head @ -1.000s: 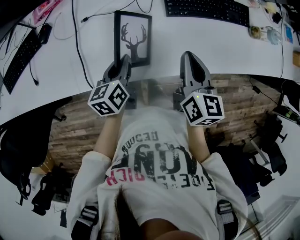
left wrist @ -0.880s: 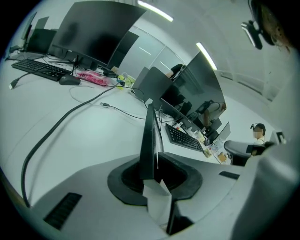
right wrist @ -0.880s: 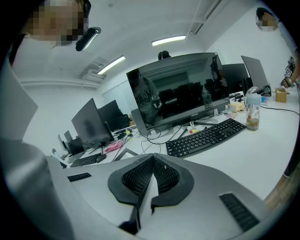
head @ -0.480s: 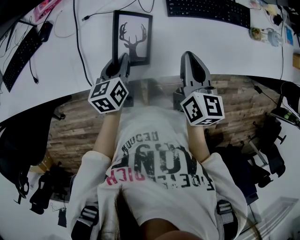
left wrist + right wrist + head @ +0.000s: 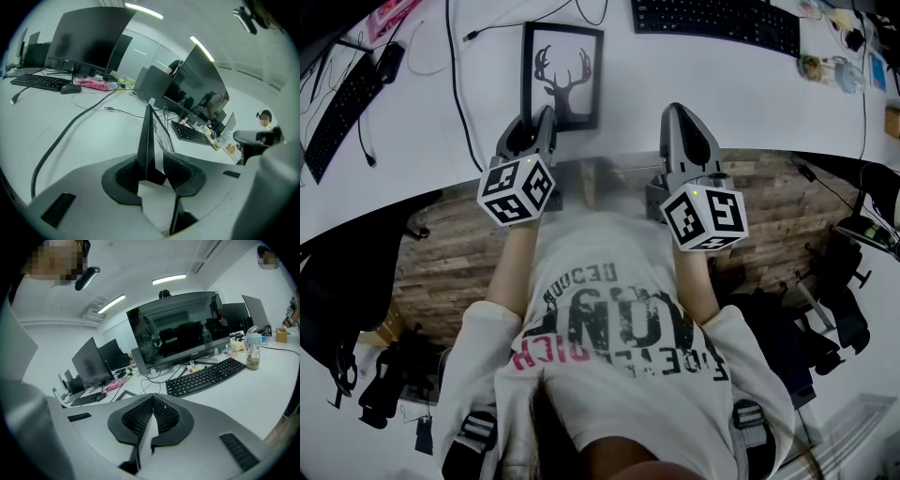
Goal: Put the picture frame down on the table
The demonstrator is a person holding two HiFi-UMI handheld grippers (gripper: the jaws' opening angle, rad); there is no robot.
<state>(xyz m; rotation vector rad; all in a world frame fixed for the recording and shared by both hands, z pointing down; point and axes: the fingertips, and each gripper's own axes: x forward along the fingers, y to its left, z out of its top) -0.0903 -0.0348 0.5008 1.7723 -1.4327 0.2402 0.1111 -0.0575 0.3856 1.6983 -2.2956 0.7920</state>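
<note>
One picture frame (image 5: 563,80), black-rimmed with an antlered deer's head in silhouette, is on the white table (image 5: 703,89) at the upper left-centre of the head view, its face towards that camera. Its lower left corner meets the tips of the left gripper (image 5: 544,116).

There are two grippers, side by side across the middle of the head view. Each carries one marker cube: the left cube (image 5: 517,190) and the right cube (image 5: 706,217).

In the left gripper view the picture frame shows edge-on, a dark blade rising up the centre between the two pads. These jaws have just been opening and stand parted. The pad at the right of that view (image 5: 177,169) is clear of the frame, with a pale gap between them. The pad at the left (image 5: 125,174) lies close beside it (whether it touches I cannot tell). Whether the frame lies flat or stands on edge, the two views do not settle.

The right gripper (image 5: 677,111), right of centre over the table's near edge, has its jaws closed tip to tip with nothing between them.

Two keyboards are in the head view: one keyboard (image 5: 717,21) along the top edge, right of the frame, and a second keyboard (image 5: 339,105) at the left edge. One thick black cable (image 5: 457,89) runs down the table left of the frame.
</note>
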